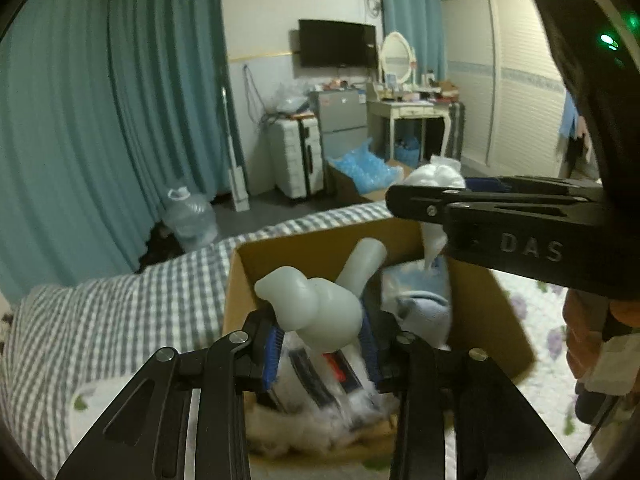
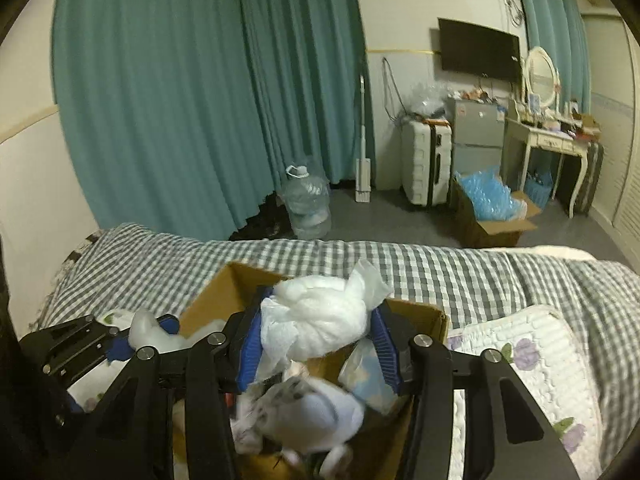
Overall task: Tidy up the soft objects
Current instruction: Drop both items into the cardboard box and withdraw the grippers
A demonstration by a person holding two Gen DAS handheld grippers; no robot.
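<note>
Nearest in the left wrist view, the left gripper point(image 1: 320, 344) is clamped on a pale rubbery toy point(image 1: 320, 312) that has a rounded body and two stubby ends. The toy is held just above the open cardboard box point(image 1: 492, 320). In the right wrist view, the right gripper point(image 2: 316, 344) is closed around a white bag of stuffing point(image 2: 320, 312), wrapped in thin plastic, and this bag also hangs over the box.

Inside the box several soft things already lie: a white plush piece point(image 2: 308, 408) with a blue-grey patch, a light blue cloth point(image 1: 424, 304), a packet with dark print point(image 1: 320, 376), and some fluffy white filling at the bottom. So I judge that the task is well along, but the two objects in the grippers are not yet released into the box.

The box stands on a bed with a checked grey and white cover point(image 2: 440, 272), and beside it lies a quilted pad with purple flowers point(image 2: 540, 352). I cannot tell if more soft items wait on the bed outside the views.

Farther away, on the floor, stand a large water bottle point(image 2: 306, 208), a white suitcase point(image 2: 424, 164) and another box with blue plastic point(image 2: 488, 200). Teal curtains point(image 2: 180, 100) cover the far wall.
</note>
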